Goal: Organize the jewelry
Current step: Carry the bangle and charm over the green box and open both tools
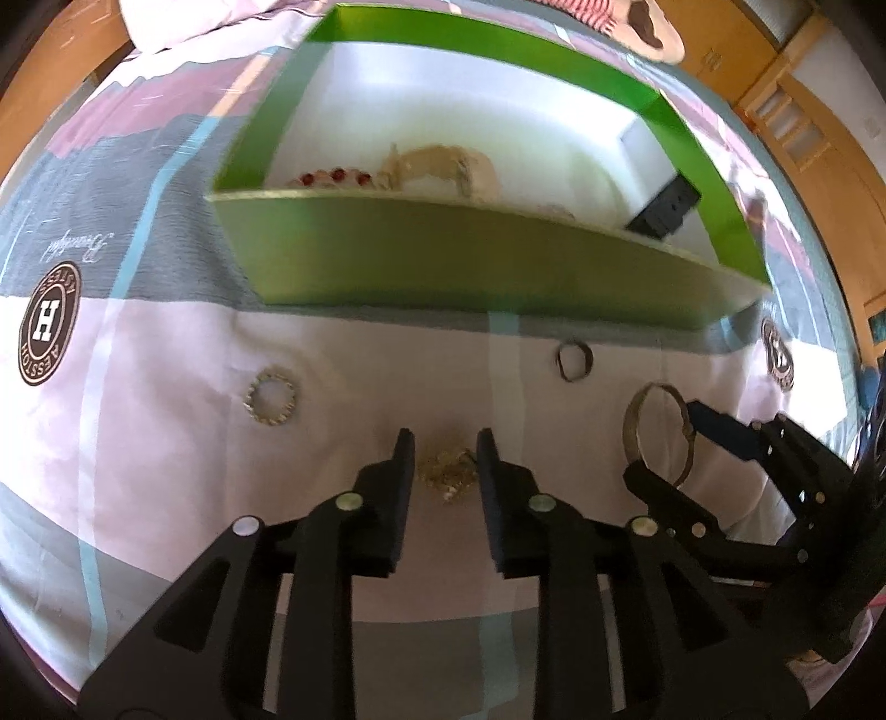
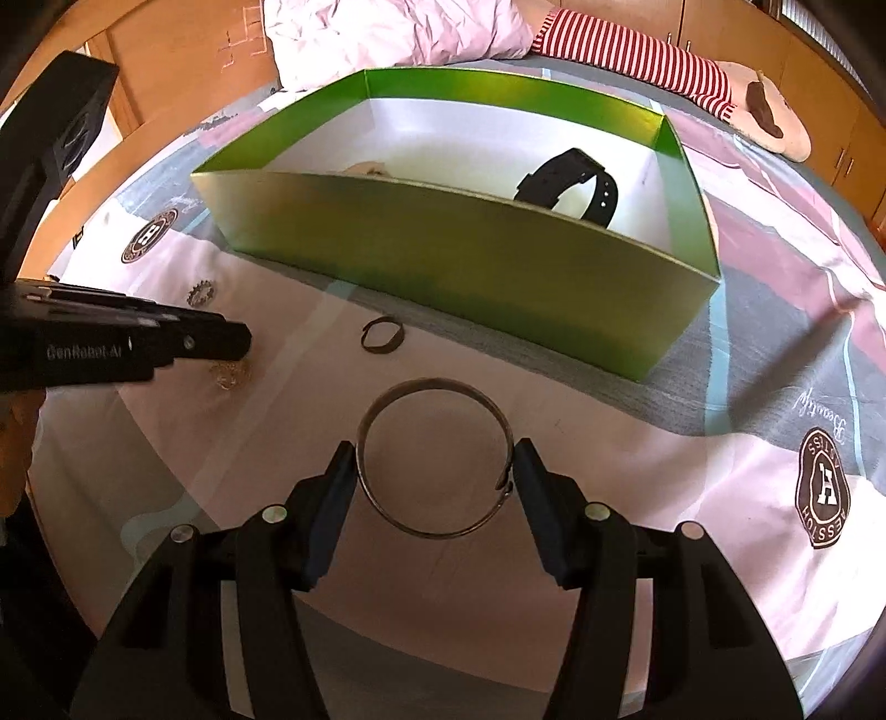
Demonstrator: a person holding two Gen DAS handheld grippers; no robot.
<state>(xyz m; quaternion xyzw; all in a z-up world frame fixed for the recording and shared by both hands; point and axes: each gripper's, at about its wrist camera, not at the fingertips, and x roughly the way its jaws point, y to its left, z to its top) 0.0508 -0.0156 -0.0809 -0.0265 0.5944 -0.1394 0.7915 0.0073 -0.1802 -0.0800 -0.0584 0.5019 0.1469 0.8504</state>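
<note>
A small clump of gold chain (image 1: pixel 446 472) lies on the bedspread between the fingers of my left gripper (image 1: pixel 447 443). The jaws stand narrowly open, close on either side of the clump without pressing it. My right gripper (image 2: pixel 434 446) is shut on a thin metal bangle (image 2: pixel 432 382) that lies flat, one pad against each side. The left wrist view shows that bangle (image 1: pixel 662 386) at the right. A small dark ring (image 1: pixel 574 360) and a spiky silver ring (image 1: pixel 270 402) lie loose in front of the green box (image 1: pixel 443 260).
The white-lined box (image 2: pixel 443 260) holds a black watch (image 2: pixel 570 183), a red-and-pearl bracelet (image 1: pixel 332 178) and gold pieces (image 1: pixel 443 166). All of it rests on a pink and grey bedspread (image 2: pixel 720 443). A pillow (image 2: pixel 387 33) and a striped soft toy (image 2: pixel 637 55) lie behind the box.
</note>
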